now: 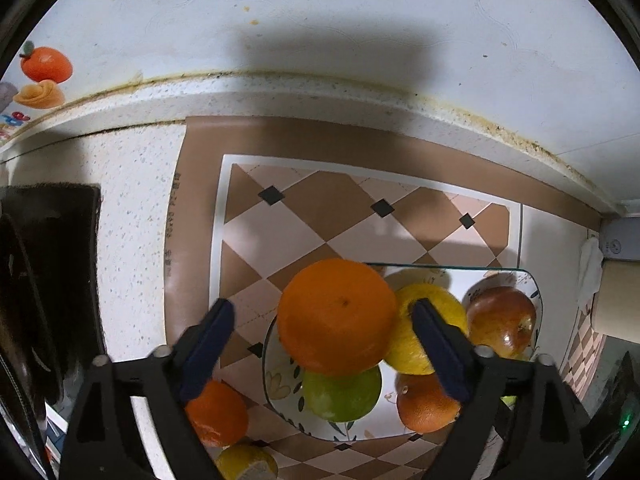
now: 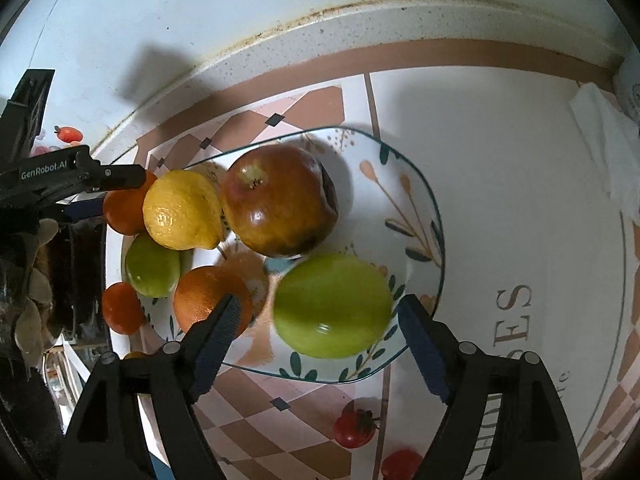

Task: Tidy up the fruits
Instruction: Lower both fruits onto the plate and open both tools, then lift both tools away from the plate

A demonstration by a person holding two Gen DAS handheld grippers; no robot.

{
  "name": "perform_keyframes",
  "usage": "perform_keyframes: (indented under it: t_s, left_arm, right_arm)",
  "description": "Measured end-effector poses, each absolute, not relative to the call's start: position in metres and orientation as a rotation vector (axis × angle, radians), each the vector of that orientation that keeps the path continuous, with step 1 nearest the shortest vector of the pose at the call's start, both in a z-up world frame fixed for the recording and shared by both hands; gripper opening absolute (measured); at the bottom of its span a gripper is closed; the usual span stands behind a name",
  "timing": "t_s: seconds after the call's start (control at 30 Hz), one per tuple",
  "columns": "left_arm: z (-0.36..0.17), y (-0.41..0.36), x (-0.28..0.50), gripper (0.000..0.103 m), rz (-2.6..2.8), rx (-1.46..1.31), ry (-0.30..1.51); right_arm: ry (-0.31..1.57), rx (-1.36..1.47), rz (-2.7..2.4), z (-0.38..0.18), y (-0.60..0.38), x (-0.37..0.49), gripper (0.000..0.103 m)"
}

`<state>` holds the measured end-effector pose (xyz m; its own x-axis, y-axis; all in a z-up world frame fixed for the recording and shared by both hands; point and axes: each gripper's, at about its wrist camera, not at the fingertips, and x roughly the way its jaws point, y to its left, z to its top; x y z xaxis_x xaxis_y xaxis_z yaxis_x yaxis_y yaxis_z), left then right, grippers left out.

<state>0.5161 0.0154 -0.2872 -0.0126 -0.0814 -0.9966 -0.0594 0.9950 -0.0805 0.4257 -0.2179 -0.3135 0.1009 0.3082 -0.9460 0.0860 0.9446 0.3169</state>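
Observation:
A glass plate with a leaf pattern (image 2: 416,216) holds a red apple (image 2: 280,200), a yellow lemon (image 2: 182,210), a green lime (image 2: 152,266), an orange (image 2: 208,302) and a green apple (image 2: 332,306). My left gripper (image 1: 324,318) is open around a large orange (image 1: 336,316), which sits between the fingers without touching them, above the plate's left rim (image 1: 269,364). My right gripper (image 2: 320,322) is open around the green apple, which looks blurred and lies apart from both fingers. The left gripper also shows in the right wrist view (image 2: 96,190).
An orange (image 1: 218,412) and a yellow lemon (image 1: 246,462) lie on the checked mat (image 1: 280,224) left of the plate. Two small red fruits (image 2: 354,428) lie on the mat in front of it. A white wall (image 1: 320,20) backs the counter. A dark object (image 1: 48,280) stands at left.

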Motion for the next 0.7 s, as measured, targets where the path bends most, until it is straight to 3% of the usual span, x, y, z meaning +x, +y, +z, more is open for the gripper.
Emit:
perform_keyframes:
  t_s: [0.7]
  left_arm:
    - [-0.193,0.013,0.373,0.092,0.036,-0.054,1.283]
  right_arm:
    - [1.339,0.082,0.104,-0.229,-0.205,0.379,0.094]
